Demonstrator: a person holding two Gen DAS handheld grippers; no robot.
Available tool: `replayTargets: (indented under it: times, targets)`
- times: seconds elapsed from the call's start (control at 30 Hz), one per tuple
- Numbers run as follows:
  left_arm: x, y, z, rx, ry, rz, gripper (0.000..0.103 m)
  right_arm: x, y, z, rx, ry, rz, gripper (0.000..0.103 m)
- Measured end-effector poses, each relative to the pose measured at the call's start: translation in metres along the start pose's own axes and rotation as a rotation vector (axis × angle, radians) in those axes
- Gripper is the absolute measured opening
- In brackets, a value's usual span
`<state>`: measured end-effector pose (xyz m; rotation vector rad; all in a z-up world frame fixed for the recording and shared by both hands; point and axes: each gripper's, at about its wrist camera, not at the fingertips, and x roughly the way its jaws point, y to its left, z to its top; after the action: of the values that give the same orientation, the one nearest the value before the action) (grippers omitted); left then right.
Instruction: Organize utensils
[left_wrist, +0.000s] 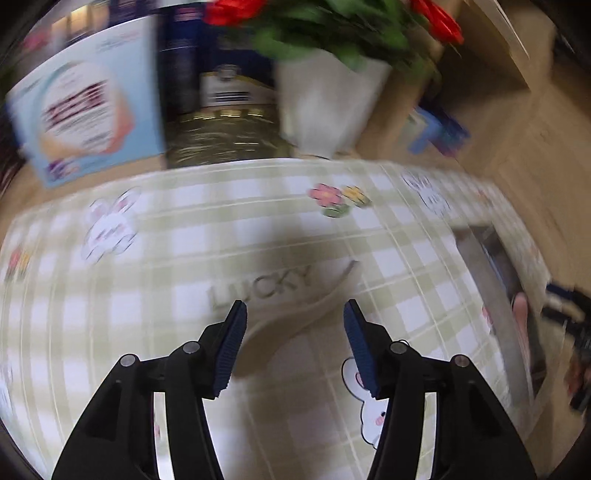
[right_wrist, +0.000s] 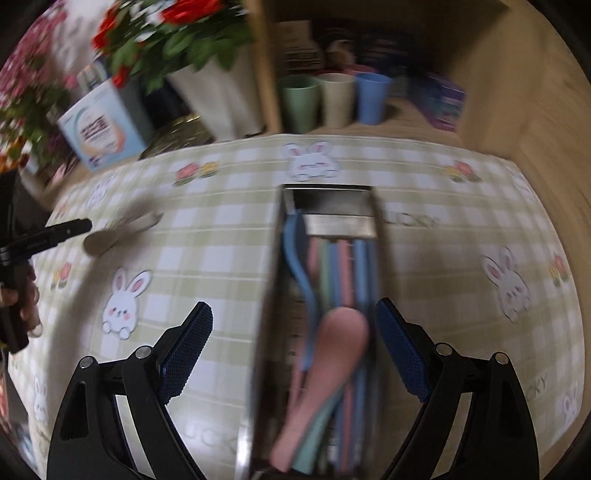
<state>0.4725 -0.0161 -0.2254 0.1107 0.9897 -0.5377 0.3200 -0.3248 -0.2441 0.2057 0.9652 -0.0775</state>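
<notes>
A beige spoon is seen on the checked cloth, just ahead of the left gripper. Its bowl lies between the two open pads and is not touched by them, so nothing is held. The handle points away toward the far right. The spoon looks like plastic, so it is judged to be light, stiff and a bit slippery. It is not likely to break if it is dropped. It lies flat on the cloth, so the thin handle may be hard to pinch. The best hold is judged to be across the neck, where the bowl meets the handle, with the pads pressed on both sides. In the right view the same spoon is seen well apart from the metal tray, off to its left. The tray is long and shiny and has a smaller box at its far end. A pink spoon, a blue spoon and coloured sticks are already laid in it. The right gripper is held over the tray with its pads wide apart, one on each side, and nothing is gripped. The picture is blurred, so small details cannot be told.
</notes>
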Motion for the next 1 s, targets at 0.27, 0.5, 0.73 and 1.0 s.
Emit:
replayTargets:
  times: [0.27,0.5,0.73,1.0]
  targets:
    - [0.045,0.009,0.015,0.08,0.105,-0.024,0.053,-0.007,-0.041,-0.008,0.107,-0.001,-0.022,0.086]
    - [0.059,0.015,0.013,0.14,0.145,0.028,0.033,-0.012,-0.056,-0.009,0.151,-0.011,-0.036,0.086]
    - [0.058,0.011,0.01,0.153,0.135,0.074,0.013,-0.01,-0.054,-0.011,0.157,-0.008,-0.021,0.086]
    - [0.033,-0.001,-0.007,-0.095,0.122,0.002,0.009,-0.009,-0.053,-0.02,0.175,0.007,0.006,0.086]
